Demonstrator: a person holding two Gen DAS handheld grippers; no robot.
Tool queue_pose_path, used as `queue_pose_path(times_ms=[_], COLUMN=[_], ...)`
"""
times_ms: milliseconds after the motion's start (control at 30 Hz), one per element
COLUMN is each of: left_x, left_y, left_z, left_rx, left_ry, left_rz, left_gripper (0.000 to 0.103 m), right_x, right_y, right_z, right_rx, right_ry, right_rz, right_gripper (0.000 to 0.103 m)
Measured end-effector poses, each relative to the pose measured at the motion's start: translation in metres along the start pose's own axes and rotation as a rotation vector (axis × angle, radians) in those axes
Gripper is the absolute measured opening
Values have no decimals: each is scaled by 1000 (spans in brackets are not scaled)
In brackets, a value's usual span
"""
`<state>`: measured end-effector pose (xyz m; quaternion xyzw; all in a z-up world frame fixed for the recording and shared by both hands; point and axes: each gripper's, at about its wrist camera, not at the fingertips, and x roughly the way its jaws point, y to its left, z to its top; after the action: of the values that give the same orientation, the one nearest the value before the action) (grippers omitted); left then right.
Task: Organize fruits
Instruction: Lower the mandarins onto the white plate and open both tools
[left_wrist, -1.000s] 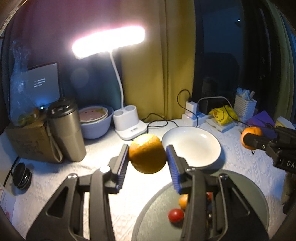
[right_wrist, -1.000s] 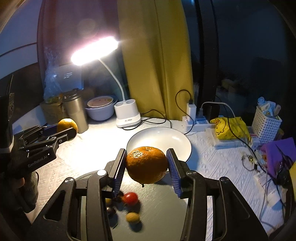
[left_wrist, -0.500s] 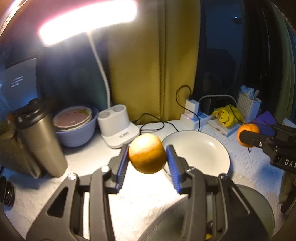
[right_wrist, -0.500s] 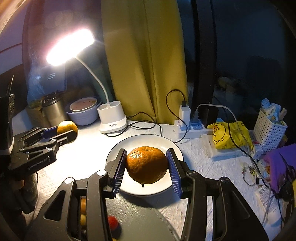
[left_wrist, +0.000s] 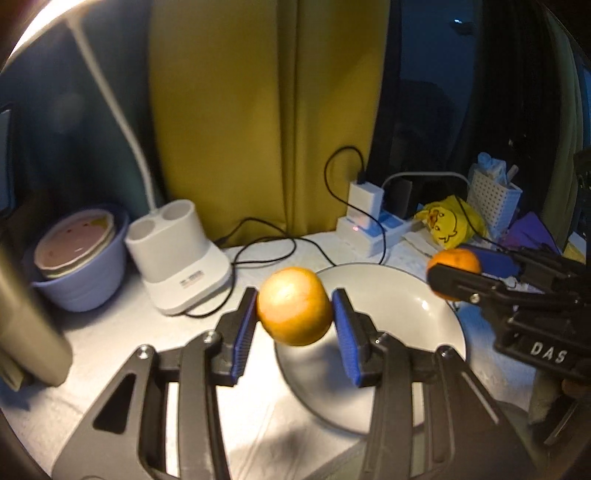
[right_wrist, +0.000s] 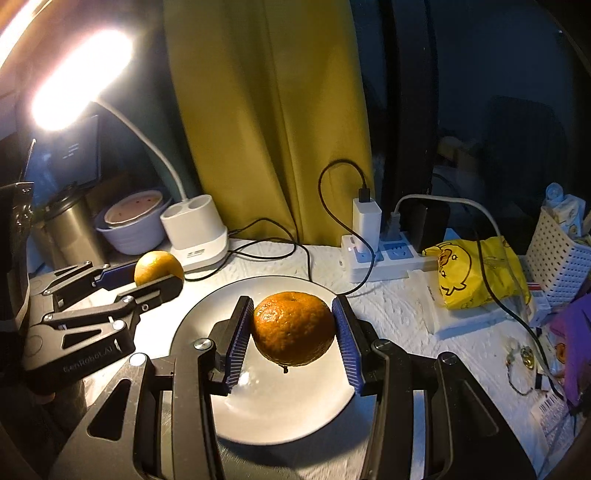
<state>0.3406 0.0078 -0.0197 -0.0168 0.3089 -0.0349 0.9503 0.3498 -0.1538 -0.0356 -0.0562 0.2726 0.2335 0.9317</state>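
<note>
My left gripper (left_wrist: 294, 312) is shut on an orange (left_wrist: 294, 306) and holds it in the air above the near-left rim of the white plate (left_wrist: 413, 291). My right gripper (right_wrist: 293, 328) is shut on a darker orange (right_wrist: 293, 328) and holds it over the middle of the same plate (right_wrist: 280, 406). In the left wrist view the right gripper (left_wrist: 456, 271) and its orange (left_wrist: 456, 260) hang over the plate's right side. In the right wrist view the left gripper (right_wrist: 159, 275) and its orange (right_wrist: 157, 264) are left of the plate.
A white lamp base (left_wrist: 177, 254) and a lilac bowl holding dishes (left_wrist: 79, 269) stand at the back left, with a steel tumbler (right_wrist: 75, 229). A power strip with chargers and cables (right_wrist: 373, 251), a yellow bag (right_wrist: 476, 273) and a white basket (right_wrist: 554, 254) lie at the back right.
Both grippers have moved forward with their oranges, away from the dark tray of small fruits, which has dropped out of view. The white plate now lies under them.
</note>
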Motion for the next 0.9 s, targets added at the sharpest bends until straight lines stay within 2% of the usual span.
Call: queue_pose_path(times_ms=[233,467,800,900], left_x=[30,51,45,35], left_y=[-3,-4,-5,-5], left_z=[-3,-11,-10,-7], left_rx=[-21,-23,-29,-27], left_ry=[64,136,110,82], left_rz=[-31,-27,-39,-31], left_gripper=[42,42,45,46], right_x=[34,56,63,60], right_y=[-10,-18,-21,-22], right_z=[-2,-10,-11,-8], right_rx=[37,66,89,88], right_ry=[41,91,114,100], right_rz=[-17,-29,-37,-50], right_gripper=[47,47,48,59])
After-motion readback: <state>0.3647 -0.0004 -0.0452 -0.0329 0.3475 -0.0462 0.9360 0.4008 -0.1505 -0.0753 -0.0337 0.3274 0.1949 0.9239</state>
